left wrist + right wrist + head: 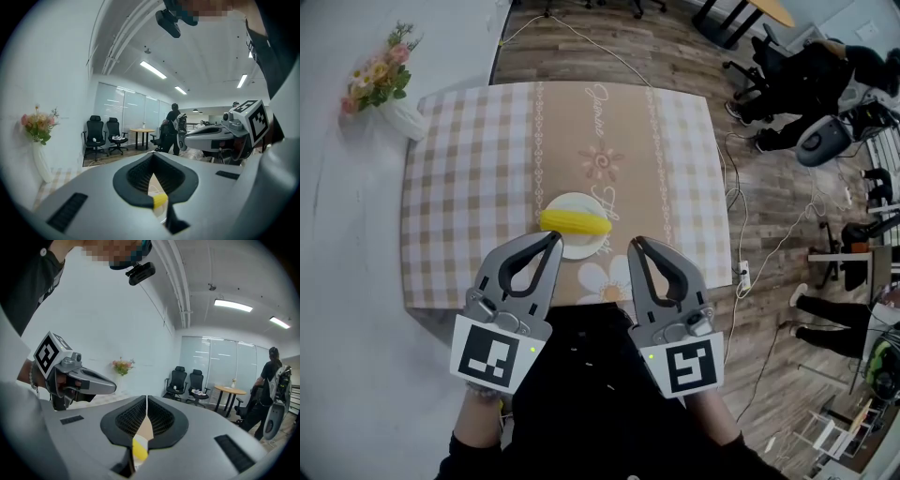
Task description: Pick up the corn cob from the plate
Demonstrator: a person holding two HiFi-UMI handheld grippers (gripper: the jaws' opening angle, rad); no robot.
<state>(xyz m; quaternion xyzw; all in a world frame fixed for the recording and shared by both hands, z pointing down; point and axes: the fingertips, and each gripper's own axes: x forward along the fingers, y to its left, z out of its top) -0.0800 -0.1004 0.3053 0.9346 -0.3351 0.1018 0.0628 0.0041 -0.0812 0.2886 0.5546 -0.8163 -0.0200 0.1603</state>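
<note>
A yellow corn cob (574, 222) lies across a small white plate (581, 247) near the front middle of the checked tablecloth. My left gripper (554, 237) hovers at the plate's near left rim and is shut, with nothing in it. My right gripper (635, 244) hangs just right of the plate and is shut and empty too. In the left gripper view the jaws (153, 156) meet at the tip, and a bit of the corn cob (159, 200) shows through the gap below them. The right gripper view shows closed jaws (147, 399) with the corn cob (139, 449) beneath.
A white vase of flowers (397, 105) stands at the table's far left corner. The table (469, 187) sits against a white wall on the left. Office chairs (787, 66), cables (741, 234) and a person's legs (825, 314) occupy the wooden floor to the right.
</note>
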